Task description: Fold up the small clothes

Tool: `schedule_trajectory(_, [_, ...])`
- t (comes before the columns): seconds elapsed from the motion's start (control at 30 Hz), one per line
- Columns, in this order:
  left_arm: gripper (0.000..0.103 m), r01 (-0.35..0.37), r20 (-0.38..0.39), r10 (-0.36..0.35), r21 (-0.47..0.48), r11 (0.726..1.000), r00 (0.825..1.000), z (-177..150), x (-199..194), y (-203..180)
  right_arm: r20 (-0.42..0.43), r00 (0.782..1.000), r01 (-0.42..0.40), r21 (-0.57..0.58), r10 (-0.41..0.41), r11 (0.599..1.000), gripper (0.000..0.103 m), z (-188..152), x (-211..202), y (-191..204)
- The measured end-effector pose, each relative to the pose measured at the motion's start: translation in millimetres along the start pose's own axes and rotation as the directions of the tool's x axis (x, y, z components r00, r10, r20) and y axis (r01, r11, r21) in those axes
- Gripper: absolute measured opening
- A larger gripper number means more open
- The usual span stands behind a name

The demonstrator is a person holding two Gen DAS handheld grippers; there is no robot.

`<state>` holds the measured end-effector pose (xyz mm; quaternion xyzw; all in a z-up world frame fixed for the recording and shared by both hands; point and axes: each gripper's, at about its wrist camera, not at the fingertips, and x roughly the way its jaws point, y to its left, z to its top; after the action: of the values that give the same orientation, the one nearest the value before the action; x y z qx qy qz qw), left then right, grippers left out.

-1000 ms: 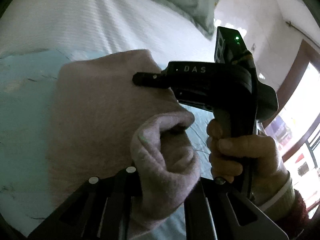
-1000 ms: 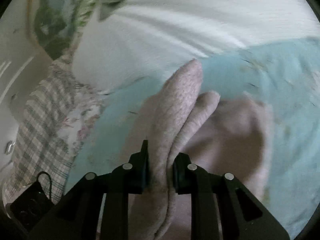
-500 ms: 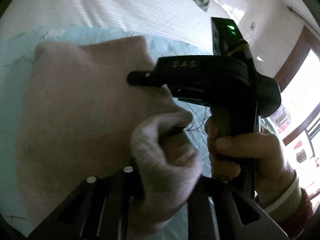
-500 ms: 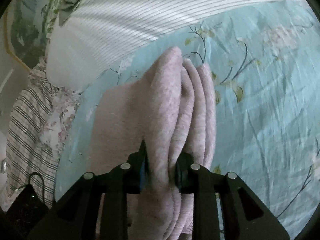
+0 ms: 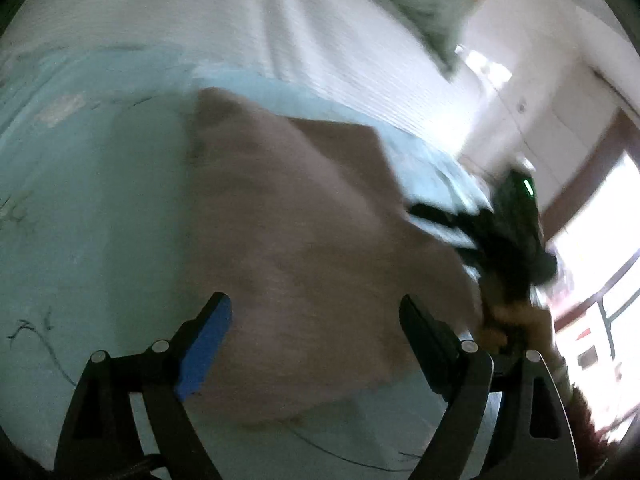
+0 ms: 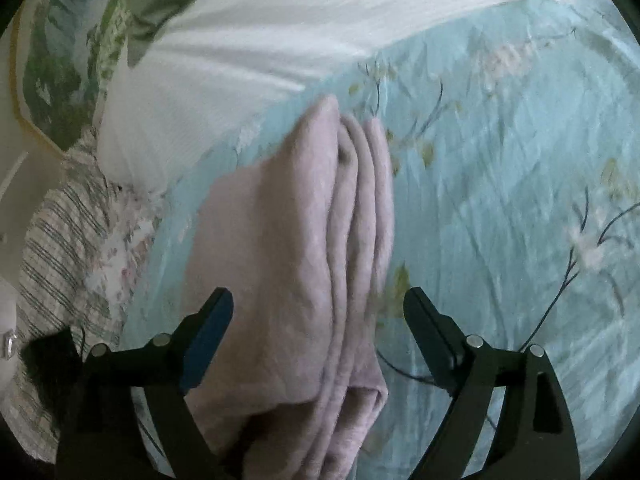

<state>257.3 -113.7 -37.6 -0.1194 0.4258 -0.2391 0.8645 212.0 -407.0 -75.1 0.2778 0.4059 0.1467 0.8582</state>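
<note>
Your left gripper [image 5: 316, 312] has its jaws spread wide with nothing held, and the folded pink garment [image 5: 304, 248] lies flat between and just ahead of them. Your right gripper [image 6: 318, 308] is likewise wide apart and empty, the garment's [image 6: 304, 248] stacked folded edges running forward between its jaws, nearer the left one. Beyond both lies the light blue floral bedsheet [image 6: 500, 184], then a white ribbed cover [image 6: 280, 32] further ahead.
</note>
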Motion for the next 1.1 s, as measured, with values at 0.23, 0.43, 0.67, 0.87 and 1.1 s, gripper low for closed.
schedule_trajectory(0.23, [0.086, 0.058, -0.06, -0.069, -0.172, 0.983, 0.996, 26.3, 39.0, 51.7, -0.031, 0.999, -0.025, 0.014, 0.026, 1.0, 0.087, 6.3, 17.4, -8.3])
schedule_trajectory(0.43, [0.081, 0.096, -0.11, -0.124, -0.23, 0.968, 0.986, 36.3, 83.0, 69.1, -0.071, 0.997, -0.039, 0.009, 0.039, 0.999, 0.075, 13.1, 34.8, -8.5])
schedule_trajectory(0.67, [0.043, 0.099, -0.103, -0.116, -0.161, 0.982, 0.988, 38.9, 75.9, 59.5, -0.083, 0.994, -0.063, 0.035, 0.066, 0.997, 0.035, 6.6, 37.9, 9.8])
schedule_trajectory(0.87, [0.041, 0.088, 0.004, -0.088, -0.124, 0.988, 0.996, 16.5, -20.7, 65.6, -0.091, 0.977, -0.196, -0.01, 0.194, 0.981, 0.033, -16.7, 41.8, 66.6])
schedule_trajectory(1.1, [0.041, -0.027, 0.1, 0.044, -0.162, 0.986, 0.994, -20.7, -120.7, 110.6, -0.184, 0.919, -0.364, -0.06, 0.348, 0.929, 0.033, -52.0, 95.1, 149.0])
